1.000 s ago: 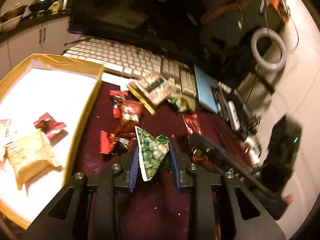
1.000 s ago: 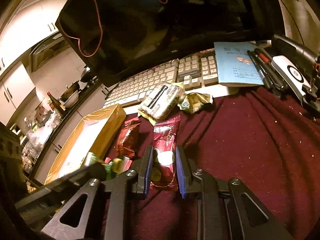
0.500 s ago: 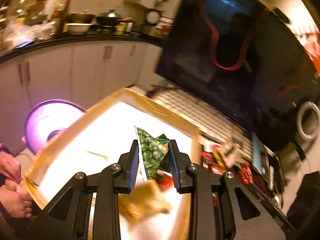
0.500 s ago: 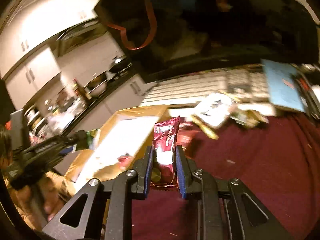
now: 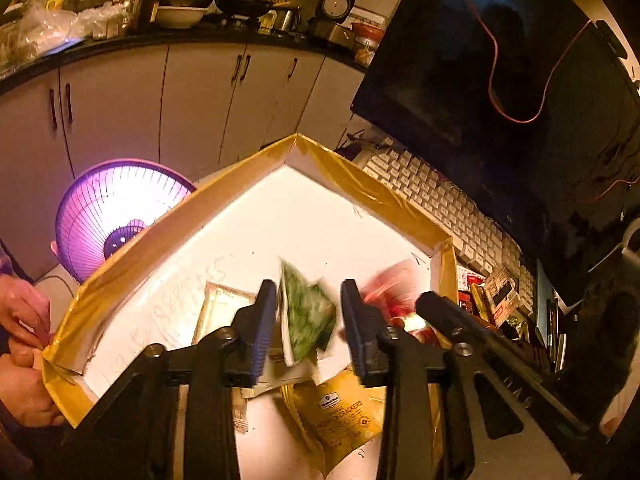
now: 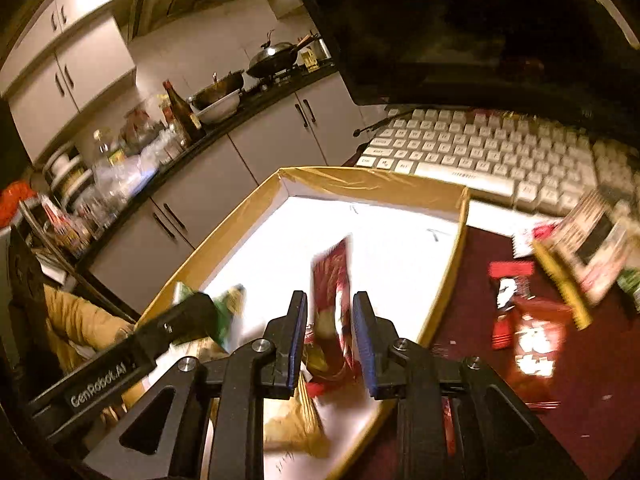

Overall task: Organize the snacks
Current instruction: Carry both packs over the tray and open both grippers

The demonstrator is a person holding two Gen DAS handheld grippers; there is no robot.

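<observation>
Both grippers are over a big shallow box with gold sides and a white floor (image 5: pixel 328 216), which fills the middle of each picture.

The left gripper (image 5: pixel 308 322) sits low in the middle of the left wrist picture. Its jaws are opening, and a blurry green snack bag (image 5: pixel 306 318) is between them. There are gaps on both sides, so the pads do not press it.

The right gripper (image 6: pixel 330 338) is low in the middle of the right wrist picture. Its jaws are opening too. A blurry red snack bag (image 6: pixel 334 312) stands between them, and it looks loose.

A yellow cracker bag (image 5: pixel 340 412) lies on the box floor at the bottom. More red snacks (image 6: pixel 524 328) lie on the dark red cloth (image 6: pixel 592 380) at the right. A white keyboard (image 6: pixel 500 148) is behind the box.
</observation>
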